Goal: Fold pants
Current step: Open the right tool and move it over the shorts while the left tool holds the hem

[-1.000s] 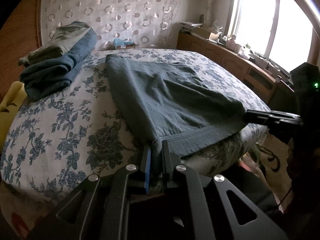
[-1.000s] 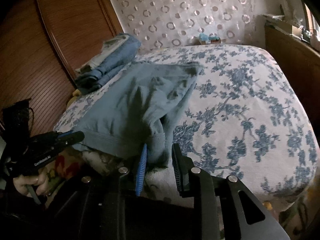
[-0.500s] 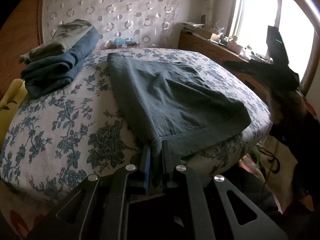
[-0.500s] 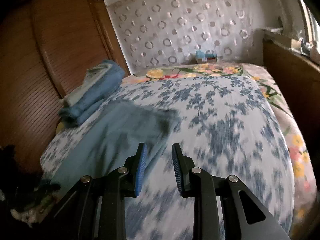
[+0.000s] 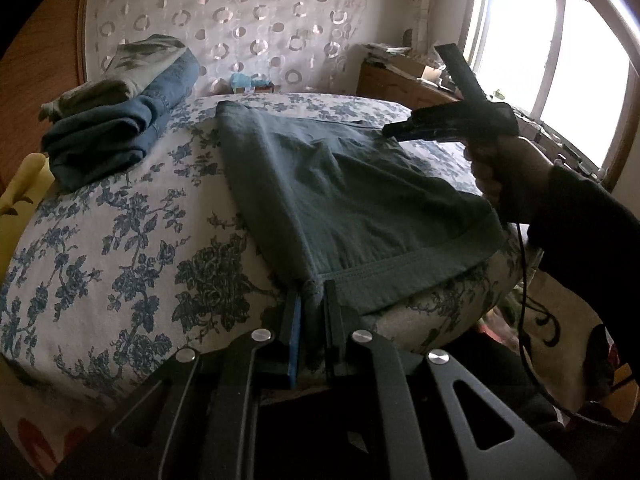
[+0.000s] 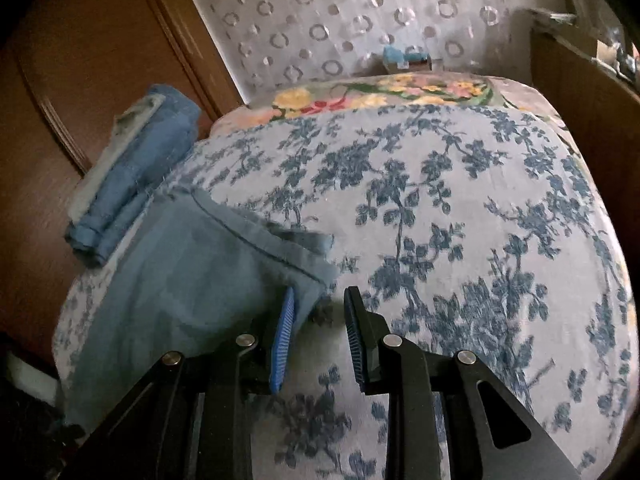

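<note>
**Left end pinned, right gripper over the far corner**

Left wrist view. Grey-blue pants [image 5: 340, 196] lie flat on the flowered bedspread [image 5: 120, 240], running from the near edge of the bed toward the far wall. The left gripper [image 5: 314, 300] is clamped together on the near left corner of the waistband-like hem, cloth bunched between the pads. To the right, a person's hand [image 5: 500, 168] carries the right gripper [image 5: 390, 131] above the far right part of the garment, not touching it. A stack of folded clothes [image 5: 116, 120] sits far left.

Right wrist view. The right gripper [image 6: 318, 320] has its jaws apart with nothing between them. The left blue pad [image 6: 282, 340] sits just at the pants [image 6: 192, 288] corner; the right one is over bare bedspread [image 6: 480, 240]. Some blur.

Handling, as judged: soft, light knit, limp, will drape and sag between grips. The stitched hem corner is the firmest purchase. Take both layers at that corner, or the fold will skew.
</note>
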### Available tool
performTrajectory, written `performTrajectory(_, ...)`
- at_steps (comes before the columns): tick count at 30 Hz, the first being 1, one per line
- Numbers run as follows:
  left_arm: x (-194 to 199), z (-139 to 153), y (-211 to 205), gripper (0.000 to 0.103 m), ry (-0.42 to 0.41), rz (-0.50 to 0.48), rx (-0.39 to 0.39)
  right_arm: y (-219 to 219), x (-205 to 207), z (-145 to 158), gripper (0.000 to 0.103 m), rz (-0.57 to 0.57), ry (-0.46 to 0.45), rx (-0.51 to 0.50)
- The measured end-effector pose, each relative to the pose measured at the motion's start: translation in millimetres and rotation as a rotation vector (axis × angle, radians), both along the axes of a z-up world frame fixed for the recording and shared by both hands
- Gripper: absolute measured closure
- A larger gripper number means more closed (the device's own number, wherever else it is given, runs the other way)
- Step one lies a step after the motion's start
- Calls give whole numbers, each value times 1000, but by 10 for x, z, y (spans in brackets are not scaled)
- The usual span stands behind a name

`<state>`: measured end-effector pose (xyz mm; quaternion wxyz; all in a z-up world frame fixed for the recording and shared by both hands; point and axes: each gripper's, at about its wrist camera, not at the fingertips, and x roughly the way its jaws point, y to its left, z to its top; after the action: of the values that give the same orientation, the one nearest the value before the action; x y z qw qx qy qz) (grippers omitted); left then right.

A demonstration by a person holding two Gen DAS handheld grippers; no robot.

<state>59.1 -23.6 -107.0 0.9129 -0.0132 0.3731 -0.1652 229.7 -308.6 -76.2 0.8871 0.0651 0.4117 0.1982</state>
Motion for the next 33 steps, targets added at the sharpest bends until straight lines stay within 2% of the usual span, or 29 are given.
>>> performTrajectory(3,4,-1,0,94,1,-1,1,-18,108,11,77,2,21,35)
performTrajectory(7,5,-2,0,94,1,-1,0,-4,163,26,98,25,23,42)
performTrajectory(9,7,-2,1,94,1,-1,1,42,154,54,99,39,-5,17)
performTrajectory(18,3,-9,15,94,4,-1,-1,203,246,276,100,-18,-114,-128)
performTrajectory(23,-4,-7,15,94,3,-1,-2,252,346,221,100,-50,-105,-214)
performTrajectory(26,-4,-8,13,94,3,-2,-3,205,293,211,99,-49,-93,-144)
performTrajectory(28,-6,-4,15,94,3,-1,-5,161,195,241,95,-63,-97,-126)
performTrajectory(32,1,-5,11,94,1,-1,-1,89,-271,393,91,-58,-153,-139)
performTrajectory(33,3,-5,9,94,0,0,0,75,-437,429,87,-51,-171,-131)
